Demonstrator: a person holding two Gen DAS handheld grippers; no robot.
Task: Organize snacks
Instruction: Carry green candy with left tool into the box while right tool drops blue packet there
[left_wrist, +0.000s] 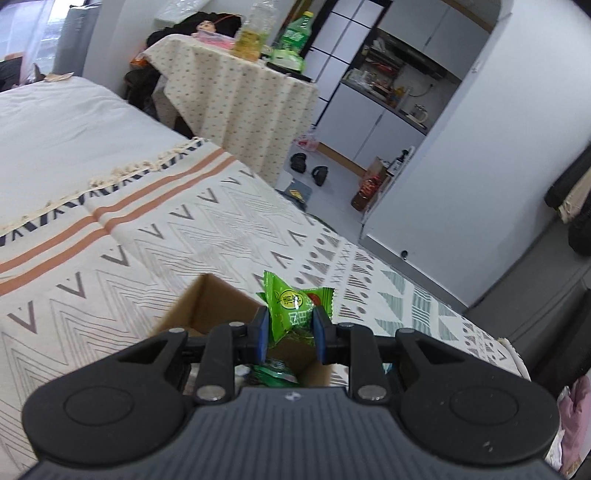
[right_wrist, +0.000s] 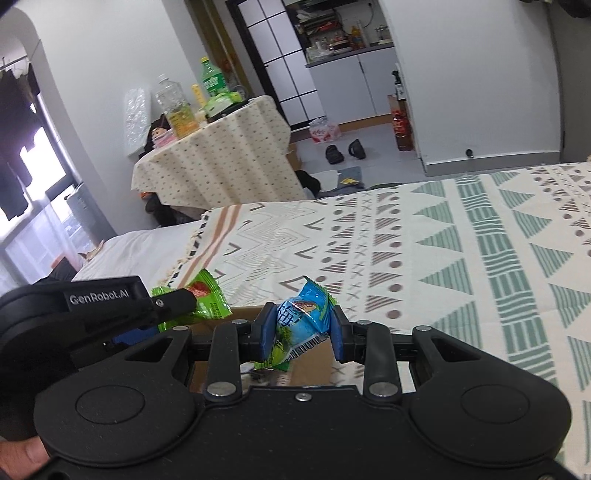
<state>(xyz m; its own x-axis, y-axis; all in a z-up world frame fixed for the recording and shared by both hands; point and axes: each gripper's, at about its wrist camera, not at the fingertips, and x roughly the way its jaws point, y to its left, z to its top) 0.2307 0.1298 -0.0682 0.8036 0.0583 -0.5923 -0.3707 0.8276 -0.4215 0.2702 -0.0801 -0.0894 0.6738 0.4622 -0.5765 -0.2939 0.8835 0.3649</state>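
My left gripper (left_wrist: 290, 328) is shut on a green snack packet (left_wrist: 295, 306), held above an open cardboard box (left_wrist: 207, 302) on the patterned bed cover. More green packets (left_wrist: 275, 374) lie inside the box. My right gripper (right_wrist: 303, 328) is shut on a blue-and-green snack packet (right_wrist: 301, 321), over the same cardboard box (right_wrist: 310, 363). In the right wrist view the left gripper (right_wrist: 173, 306) comes in from the left with its green packet (right_wrist: 207, 299), close beside the right one.
The patterned bed cover (right_wrist: 461, 266) spreads to the right and far side. A cloth-covered side table (left_wrist: 236, 92) with bottles stands beyond the bed. Shoes (right_wrist: 345, 149) and a bottle pack lie on the floor near the kitchen cabinets (left_wrist: 369, 122).
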